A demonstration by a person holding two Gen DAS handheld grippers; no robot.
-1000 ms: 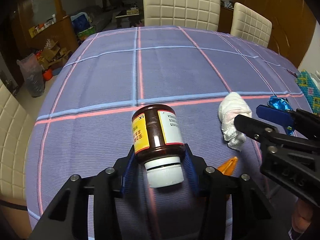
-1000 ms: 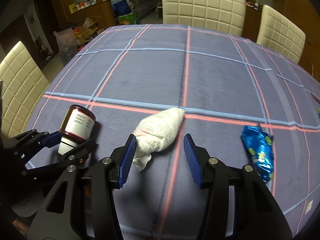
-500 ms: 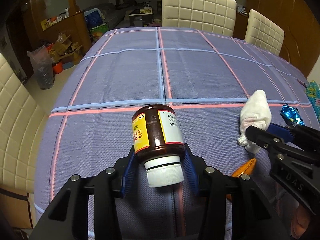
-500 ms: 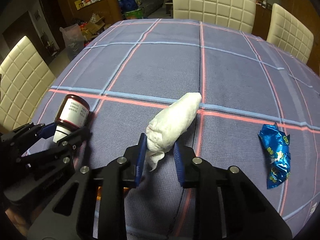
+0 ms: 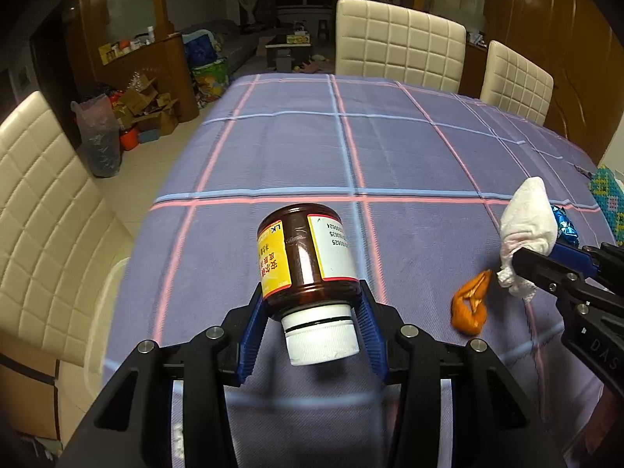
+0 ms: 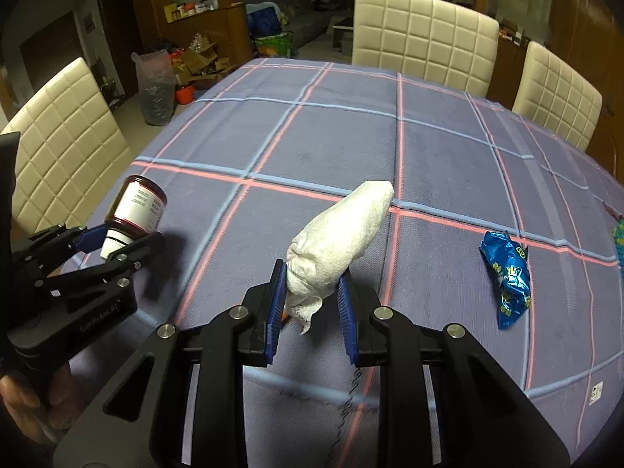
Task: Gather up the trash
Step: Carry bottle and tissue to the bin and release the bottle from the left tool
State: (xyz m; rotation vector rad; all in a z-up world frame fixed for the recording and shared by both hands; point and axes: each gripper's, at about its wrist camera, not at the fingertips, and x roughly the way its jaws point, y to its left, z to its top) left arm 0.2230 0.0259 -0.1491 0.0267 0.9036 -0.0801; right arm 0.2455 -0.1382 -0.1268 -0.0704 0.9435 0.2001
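Observation:
A brown glass bottle [image 5: 304, 253] with a white cap and yellow-and-white label is clamped at its neck by my left gripper [image 5: 310, 314], lifted off the purple checked tablecloth [image 5: 351, 148]. From the right wrist view the same bottle [image 6: 136, 210] shows at the left in the left gripper [image 6: 119, 238]. My right gripper [image 6: 310, 300] is shut on the lower end of a crumpled white tissue wad [image 6: 339, 234], which sticks up above the cloth. In the left wrist view, the tissue [image 5: 526, 222] and right gripper [image 5: 544, 259] are at the right edge.
An orange peel scrap [image 5: 470, 304] lies on the cloth near the right gripper. A crumpled blue foil wrapper [image 6: 507, 273] lies to the right. Cream padded chairs [image 6: 421, 31] stand around the table, and a plastic bag [image 6: 156, 85] with boxes is on the floor at the far left.
The right gripper's jaws closed on the tissue and lifted it off the cloth. Both grippers pulled back and rose, the bottle staying in the left one. The orange scrap is now uncovered.

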